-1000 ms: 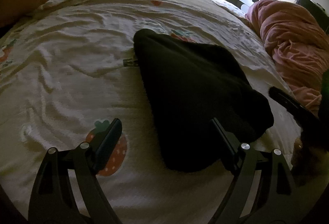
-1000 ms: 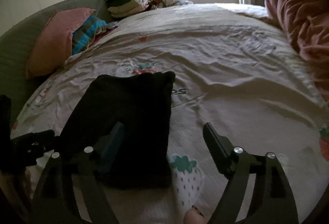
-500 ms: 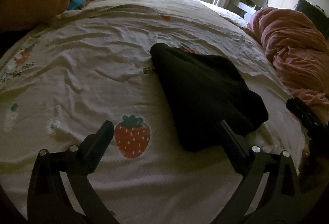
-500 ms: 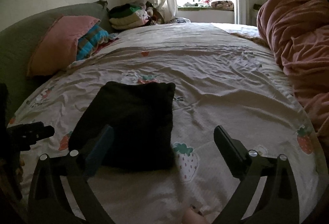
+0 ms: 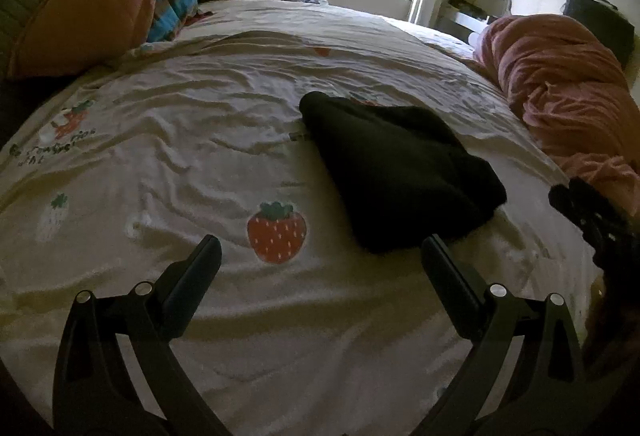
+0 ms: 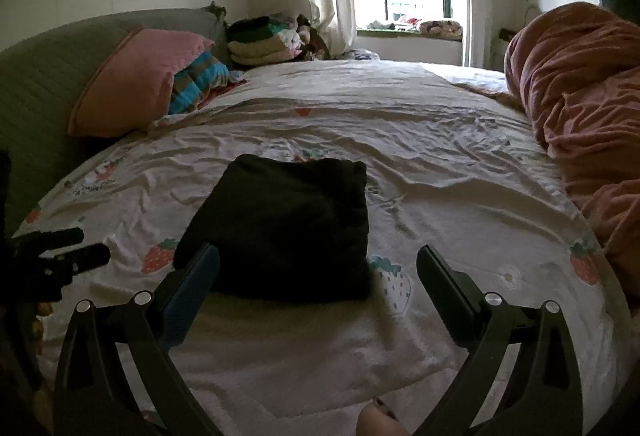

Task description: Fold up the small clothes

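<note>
A black garment (image 5: 400,171) lies folded into a thick rectangle on the strawberry-print bedsheet (image 5: 180,163). My left gripper (image 5: 320,242) hovers open over the sheet, short of the garment's near edge, with nothing between its fingers. In the right wrist view the same black garment (image 6: 288,232) lies just beyond my right gripper (image 6: 318,250), which is open wide and holds nothing. Each gripper shows at the edge of the other's view: the right gripper (image 5: 580,207) at the right, the left gripper (image 6: 60,252) at the left.
A pink pillow (image 6: 136,83) and a striped blanket (image 6: 200,79) lean on the grey headboard. Folded clothes (image 6: 260,43) are stacked near the window. A crumpled rust-pink blanket (image 6: 580,107) fills the bed's right side. A fingertip (image 6: 376,420) shows at the bottom edge.
Both grippers have drawn back from the black garment and risen a little, with their jaws spreading wider. The garment stays folded on the sheet.
</note>
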